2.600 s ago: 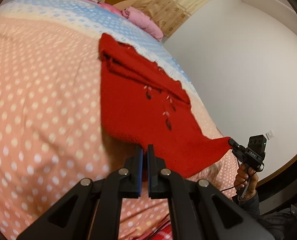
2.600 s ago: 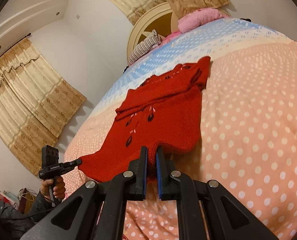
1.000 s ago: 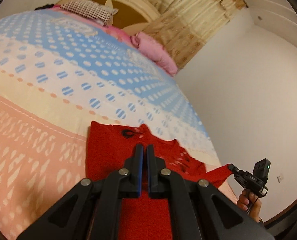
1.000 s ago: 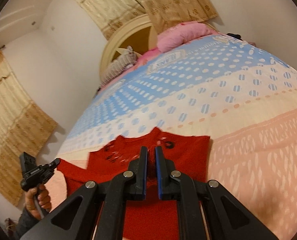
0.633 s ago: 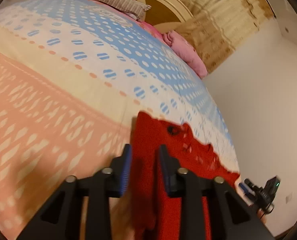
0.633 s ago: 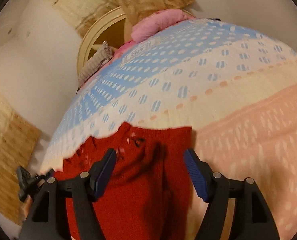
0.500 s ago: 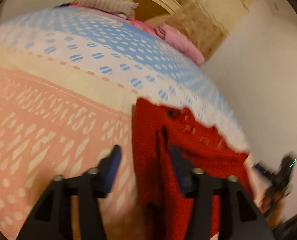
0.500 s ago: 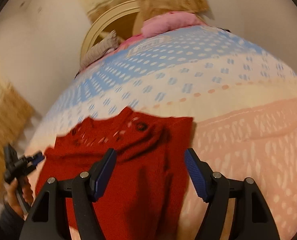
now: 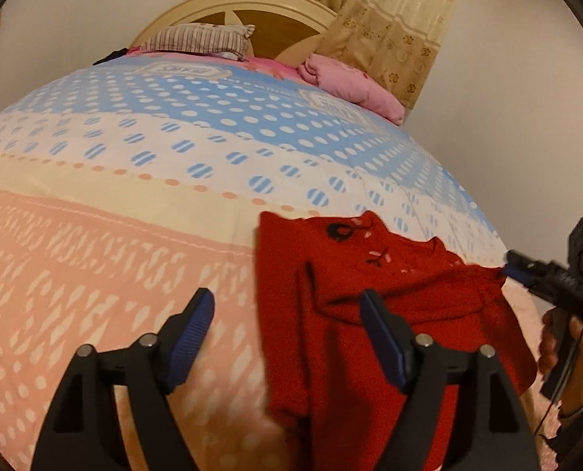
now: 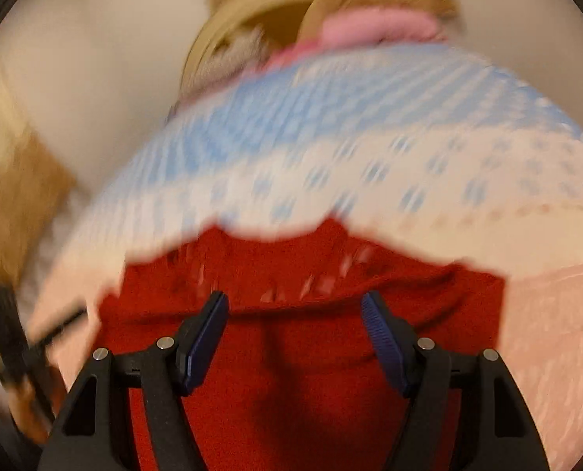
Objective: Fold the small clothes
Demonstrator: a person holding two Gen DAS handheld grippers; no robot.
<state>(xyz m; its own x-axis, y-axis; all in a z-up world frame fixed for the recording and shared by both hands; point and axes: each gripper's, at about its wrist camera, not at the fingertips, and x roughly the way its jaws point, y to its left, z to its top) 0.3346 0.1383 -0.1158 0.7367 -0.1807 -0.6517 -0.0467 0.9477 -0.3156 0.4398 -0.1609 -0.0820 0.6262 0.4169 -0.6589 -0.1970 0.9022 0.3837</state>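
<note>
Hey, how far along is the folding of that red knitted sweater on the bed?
Done: the red knitted sweater lies doubled over on the dotted bedspread, hem edge up near the neckline. In hand: nothing; the left gripper and right gripper are both open above it. Left: probably another fold to make it compact, since it remains wide.

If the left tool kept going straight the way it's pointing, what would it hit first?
Most likely the red sweater, near its left edge, lying folded on the bedspread. The left tool is open, one finger over the sweater, the other over bare bedspread. Depth is hard to judge through the fisheye.
</note>
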